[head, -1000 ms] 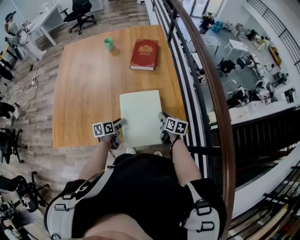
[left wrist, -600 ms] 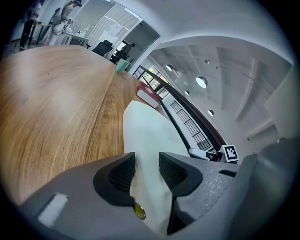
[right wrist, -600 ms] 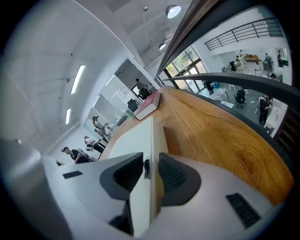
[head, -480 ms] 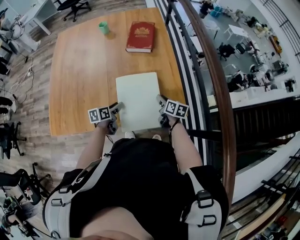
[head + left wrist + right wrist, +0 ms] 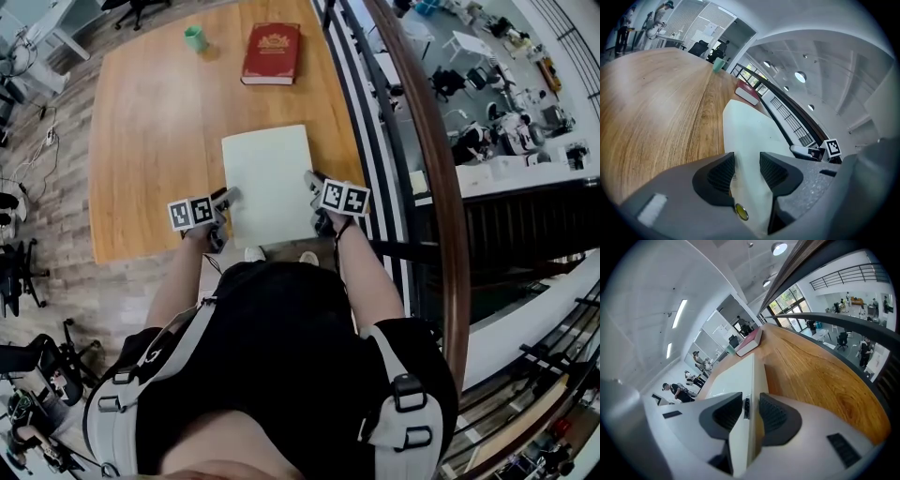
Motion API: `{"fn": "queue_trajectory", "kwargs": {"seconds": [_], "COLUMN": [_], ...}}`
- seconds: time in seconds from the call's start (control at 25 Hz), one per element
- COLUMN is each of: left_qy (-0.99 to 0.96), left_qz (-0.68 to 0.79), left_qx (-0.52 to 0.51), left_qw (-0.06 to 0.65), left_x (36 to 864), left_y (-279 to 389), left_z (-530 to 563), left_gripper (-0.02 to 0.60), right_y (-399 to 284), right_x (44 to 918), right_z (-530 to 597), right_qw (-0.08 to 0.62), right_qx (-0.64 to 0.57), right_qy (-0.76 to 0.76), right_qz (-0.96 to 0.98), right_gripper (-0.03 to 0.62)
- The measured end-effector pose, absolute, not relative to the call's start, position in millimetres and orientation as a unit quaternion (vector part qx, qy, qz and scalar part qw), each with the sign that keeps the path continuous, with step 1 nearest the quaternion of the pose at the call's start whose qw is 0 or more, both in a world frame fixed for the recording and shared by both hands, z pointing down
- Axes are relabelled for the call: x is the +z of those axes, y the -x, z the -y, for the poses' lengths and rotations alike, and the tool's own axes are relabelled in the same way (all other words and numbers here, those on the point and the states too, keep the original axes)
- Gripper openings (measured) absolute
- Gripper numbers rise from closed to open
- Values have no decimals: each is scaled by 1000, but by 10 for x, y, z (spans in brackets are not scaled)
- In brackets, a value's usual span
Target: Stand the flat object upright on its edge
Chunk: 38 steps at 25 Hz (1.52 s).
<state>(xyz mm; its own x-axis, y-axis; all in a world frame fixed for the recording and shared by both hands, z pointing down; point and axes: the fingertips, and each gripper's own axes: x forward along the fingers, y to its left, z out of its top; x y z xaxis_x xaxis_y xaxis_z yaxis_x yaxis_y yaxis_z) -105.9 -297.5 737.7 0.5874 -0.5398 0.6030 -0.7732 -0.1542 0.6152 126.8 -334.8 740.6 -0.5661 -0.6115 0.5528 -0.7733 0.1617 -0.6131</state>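
Working on the pale book [image 5: 267, 178], lying flat on the wooden table [image 5: 150, 141], right by the near edge and in front of the person. Pinching the near right corner with the right gripper [image 5: 311, 180], jaws narrow and pressing on the book from both sides. Reaching round the near left corner with the left gripper [image 5: 227, 197], jaws wide and just now opening more, with the corner sitting between them but not being squeezed.

Probably getting ready for tipping the book up. Closing the left jaws on the corner first, for lifting both sides together. Then raising the near end slowly, keeping the far edge pushing down on the wood like a hinge. Keeping both grippers level, not twisting. Letting go only once standing steady, since likely tipping over easily on such a thin edge.

Minding the near table edge, with the book so close to slipping off it. Having lots of bare wood ahead and to the left. Staying well apart from the red book [image 5: 272, 53] and the green cup [image 5: 195, 37] at the far end. Minding the dark railing [image 5: 375, 141] just beside the right edge, leaving little room there.
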Motion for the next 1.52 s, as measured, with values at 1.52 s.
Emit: {"fn": "queue_trajectory", "kwargs": {"seconds": [1.52], "left_qy": [-825], "left_qz": [523], "left_qx": [75], "left_qw": [199], "left_x": [5383], "left_y": [1881], "left_z": [3440], "left_gripper": [141], "right_y": [-386], "right_x": [5079], "right_z": [3849], "right_qw": [-37], "right_qx": [199], "right_qy": [-340], "right_qz": [918], "right_gripper": [84]}}
